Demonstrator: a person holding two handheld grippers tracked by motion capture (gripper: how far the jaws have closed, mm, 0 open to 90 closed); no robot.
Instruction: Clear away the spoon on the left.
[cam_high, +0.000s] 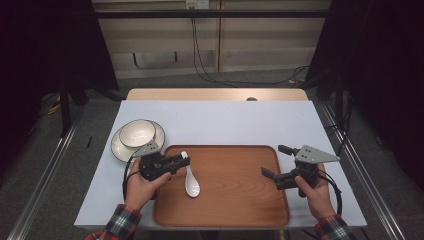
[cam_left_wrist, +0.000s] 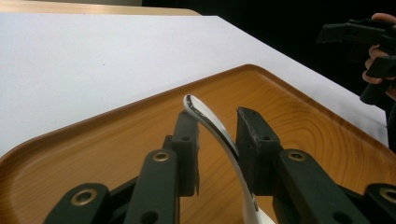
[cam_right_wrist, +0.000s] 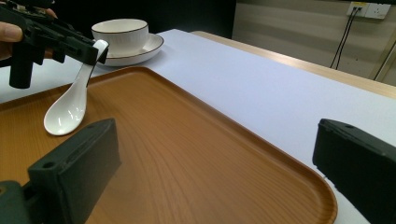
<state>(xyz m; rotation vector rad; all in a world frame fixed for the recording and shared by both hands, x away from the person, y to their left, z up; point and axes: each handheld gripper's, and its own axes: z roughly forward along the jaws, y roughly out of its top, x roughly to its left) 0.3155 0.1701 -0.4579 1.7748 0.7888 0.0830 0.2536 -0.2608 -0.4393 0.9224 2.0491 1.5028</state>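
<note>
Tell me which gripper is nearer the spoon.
Left. The left gripper has the spoon handle between its jaws; the right gripper hovers across the tray, well apart.

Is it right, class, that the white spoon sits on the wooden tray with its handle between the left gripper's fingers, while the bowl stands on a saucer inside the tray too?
Not quite. The bowl does stand on its saucer, but outside the wooden tray, on the white table top beyond the tray's left corner, as the high view shows. The rest holds: the white spoon rests on the tray, handle between the left gripper's fingers.

White spoon (cam_high: 190, 178), bowl down on wooden tray (cam_high: 235, 200)
</note>
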